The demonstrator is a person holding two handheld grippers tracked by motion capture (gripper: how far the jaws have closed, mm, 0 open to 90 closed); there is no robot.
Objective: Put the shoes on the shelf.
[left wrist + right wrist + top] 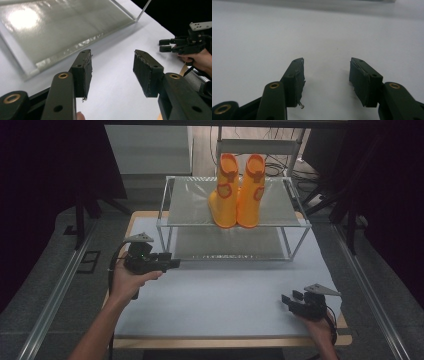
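Note:
Two yellow rubber boots with orange trim, one (223,195) beside the other (251,195), stand upright on the top shelf of a wire rack (190,205). My left gripper (174,263) hovers in front of the rack's left corner, pointing right. Its jaws are open with nothing between them (112,72), over the white mat. The rack's lower shelf (62,30) lies just beyond its jaws. My right gripper (290,298) rests low near the front right of the table, also open and empty (325,80). It appears in the left gripper view too (165,45), held by a hand.
A white mat (225,290) covers the table in front of the rack. The rack's thin metal legs (295,247) stand at the mat's far half. Dark floor and metal rails (55,295) flank the table. Cables and a stand lie behind the rack.

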